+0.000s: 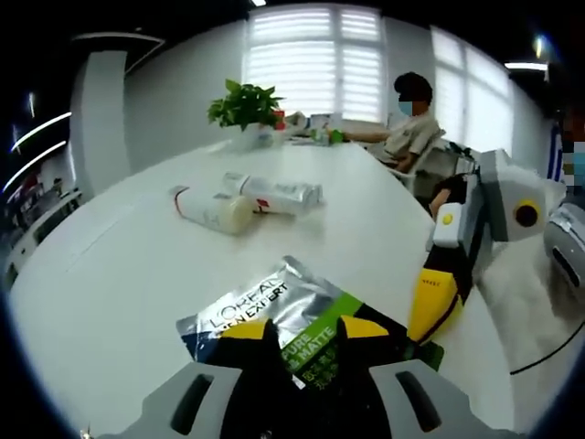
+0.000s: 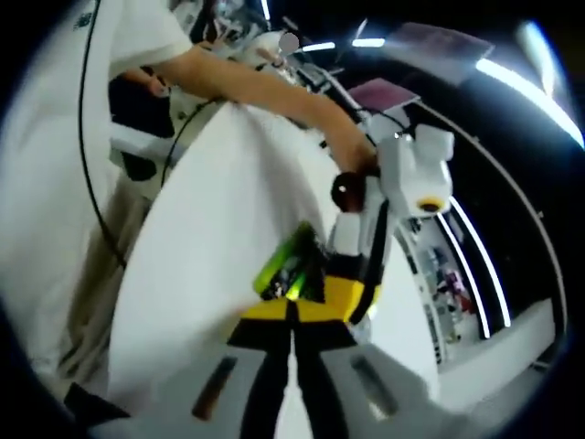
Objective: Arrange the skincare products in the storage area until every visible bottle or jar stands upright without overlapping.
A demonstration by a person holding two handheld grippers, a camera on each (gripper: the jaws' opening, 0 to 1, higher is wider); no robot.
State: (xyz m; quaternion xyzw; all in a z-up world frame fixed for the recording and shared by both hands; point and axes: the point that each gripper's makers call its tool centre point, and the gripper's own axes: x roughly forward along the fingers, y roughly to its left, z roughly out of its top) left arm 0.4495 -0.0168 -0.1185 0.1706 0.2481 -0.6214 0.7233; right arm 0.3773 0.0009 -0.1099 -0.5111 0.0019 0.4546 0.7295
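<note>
A silver, green and black L'Oreal tube (image 1: 274, 315) lies flat near the front of the white table (image 1: 110, 274). My left gripper (image 1: 303, 331) is shut on the tube's near end, with the label showing between its yellow tips. My right gripper (image 1: 430, 311) reaches in from the right and touches the tube's right corner. In the right gripper view its jaws (image 2: 292, 306) stand together on the green edge of the tube (image 2: 283, 265). Two white bottles (image 1: 215, 208) (image 1: 274, 194) lie on their sides farther back, touching each other.
A potted plant (image 1: 242, 105) and small items stand at the table's far edge, where a person (image 1: 411, 128) sits. The person's bare arm (image 2: 265, 82) holds the left gripper (image 2: 402, 183). A black cable (image 2: 96, 183) hangs at the left.
</note>
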